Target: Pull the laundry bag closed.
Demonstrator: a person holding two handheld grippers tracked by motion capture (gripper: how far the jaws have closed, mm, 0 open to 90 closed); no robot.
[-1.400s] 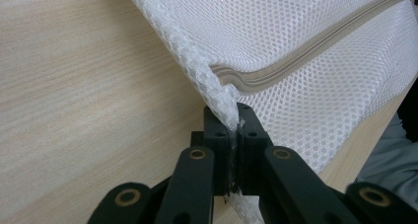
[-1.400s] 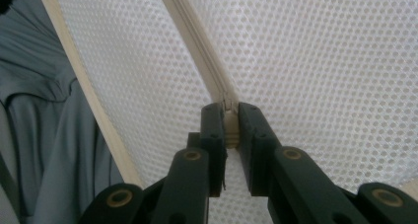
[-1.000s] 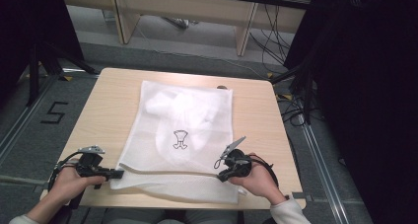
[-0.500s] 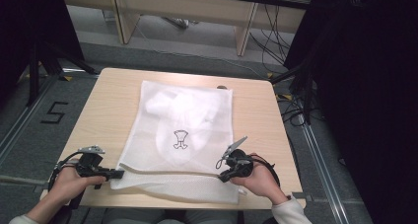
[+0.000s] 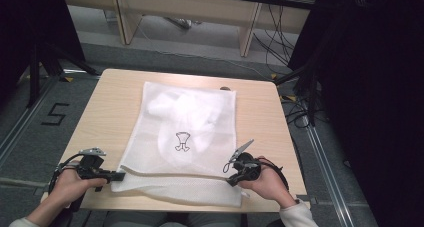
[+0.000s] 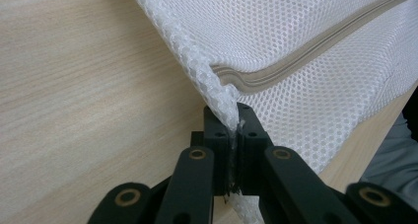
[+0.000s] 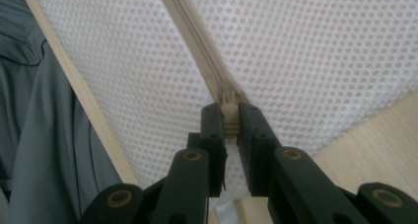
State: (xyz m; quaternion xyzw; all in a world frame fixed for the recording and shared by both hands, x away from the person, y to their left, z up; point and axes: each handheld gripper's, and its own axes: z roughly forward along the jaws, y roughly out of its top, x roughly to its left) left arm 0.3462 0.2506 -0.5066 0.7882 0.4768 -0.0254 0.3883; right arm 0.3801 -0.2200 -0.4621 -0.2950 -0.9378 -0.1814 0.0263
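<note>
White mesh laundry bag (image 5: 187, 137) lies flat on the worktop (image 5: 107, 104), filling its middle and reaching the near edge. Inside the bag, toward its far end, a bunched white garment (image 5: 182, 109) shows through the mesh; what kind I cannot tell. A small black printed mark (image 5: 182, 141) sits on the bag just nearer me than that bundle. A beige zipper (image 5: 170, 174) runs across the bag's near end, from corner to corner, and the mesh beside it rises slightly off the worktop. My left gripper (image 6: 235, 130), at the bag's near-left corner, has its fingers (image 6: 217, 135) clenched on the mesh edge, right where the zipper's end curls in; the fabric is pinched thin between the pads. My right gripper (image 7: 229, 118), near the bag's near-right corner, has its fingers (image 7: 213, 125) clenched on the zipper slider (image 7: 228, 116), with the zipper track running away from it across the mesh. From above, both hands rest low at the bag's near end, left hand (image 5: 70, 184) off the bag's side, right hand (image 5: 265, 179) just beside its corner.
</note>
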